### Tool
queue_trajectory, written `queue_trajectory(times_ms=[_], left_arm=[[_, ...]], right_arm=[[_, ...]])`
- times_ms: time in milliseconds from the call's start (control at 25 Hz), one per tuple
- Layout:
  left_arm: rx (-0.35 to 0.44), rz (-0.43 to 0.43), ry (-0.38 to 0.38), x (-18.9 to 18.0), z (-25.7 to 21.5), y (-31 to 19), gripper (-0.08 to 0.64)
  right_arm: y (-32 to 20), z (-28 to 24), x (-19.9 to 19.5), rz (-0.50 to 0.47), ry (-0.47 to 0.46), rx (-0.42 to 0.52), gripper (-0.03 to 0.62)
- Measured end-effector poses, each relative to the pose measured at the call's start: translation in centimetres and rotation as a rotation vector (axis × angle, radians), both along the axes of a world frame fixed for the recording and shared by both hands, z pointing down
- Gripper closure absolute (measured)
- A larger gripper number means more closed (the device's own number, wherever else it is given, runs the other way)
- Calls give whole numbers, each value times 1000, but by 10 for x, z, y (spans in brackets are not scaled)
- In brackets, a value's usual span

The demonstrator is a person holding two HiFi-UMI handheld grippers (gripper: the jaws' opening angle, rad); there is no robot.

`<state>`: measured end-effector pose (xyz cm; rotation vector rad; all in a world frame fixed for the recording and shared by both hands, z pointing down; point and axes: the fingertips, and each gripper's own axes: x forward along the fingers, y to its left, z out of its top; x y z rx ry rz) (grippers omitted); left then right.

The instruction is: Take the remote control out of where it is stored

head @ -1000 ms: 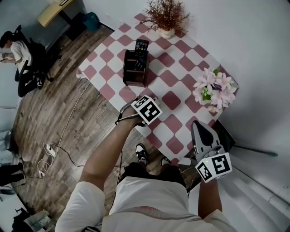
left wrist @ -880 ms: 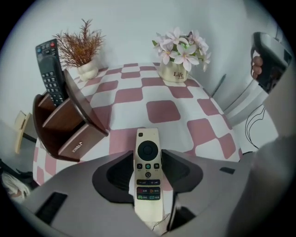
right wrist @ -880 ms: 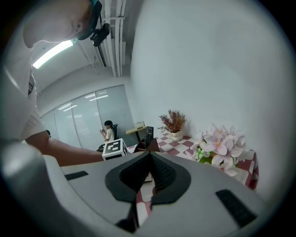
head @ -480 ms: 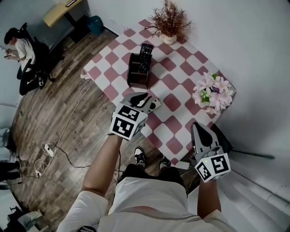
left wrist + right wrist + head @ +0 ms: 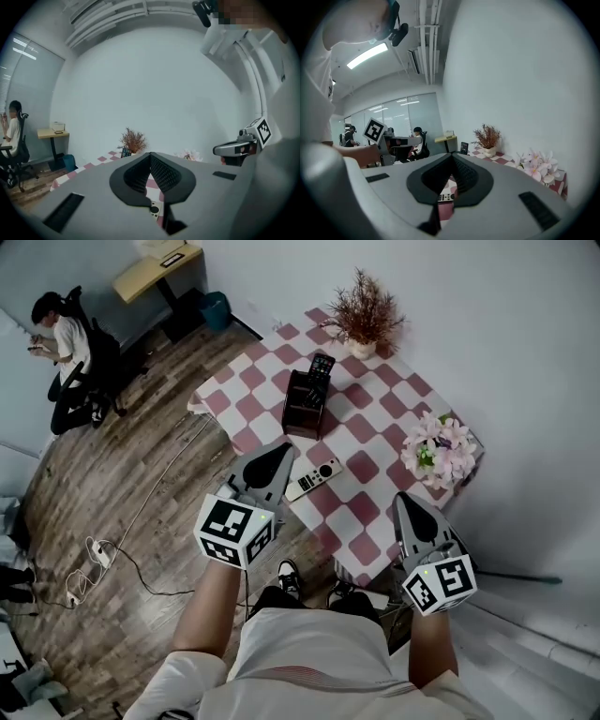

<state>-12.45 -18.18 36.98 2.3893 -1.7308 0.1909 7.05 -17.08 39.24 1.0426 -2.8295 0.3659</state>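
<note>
My left claw [image 5: 279,451] had just closed on nothing; my right claw [image 5: 406,501] was pressed together, empty. The holder [image 5: 302,409] held a black remote [image 5: 322,365]; a white remote [image 5: 314,480] lay at its six o'clock.

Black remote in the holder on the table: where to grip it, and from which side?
Probably the top end of the black remote, the only part that stands clear of the holder. Come down from above on the near side, jaws across its thin faces; the dried plant crowds the far side.
</note>
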Motion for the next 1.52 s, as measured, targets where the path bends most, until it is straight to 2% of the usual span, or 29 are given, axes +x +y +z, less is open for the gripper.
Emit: queue_trajectory(times_ms=[200, 440, 880, 960, 1120, 1280, 1320, 1400, 1520], left_arm=[[86, -57, -5, -18, -23, 21, 551], [86, -65, 0, -21, -23, 27, 551], [92, -69, -17, -21, -21, 15, 551], [73, -57, -35, -22, -15, 10, 551], [-18, 22, -145, -21, 20, -19, 549], [-86, 60, -226, -33, 48, -51, 548], [-104, 79, -241, -35, 54, -58, 535], [-146, 123, -269, -35, 66, -71, 466], [-201, 169, -326, -32, 85, -93, 426]], right_arm=[[0, -13, -12, -16, -9, 24, 578], [1, -23, -20, -25, -9, 44, 578], [0, -15, -18, -16, -2, 24, 578], [0, -14, -18, -14, -1, 20, 578], [-1, -12, -16, -10, 2, 15, 578], [-1, -4, -13, -8, 16, 1, 578], [-1, -2, -12, -7, 21, -2, 578], [-3, 1, -9, 0, 27, -12, 578], [-5, 6, -4, 2, 37, -22, 578]])
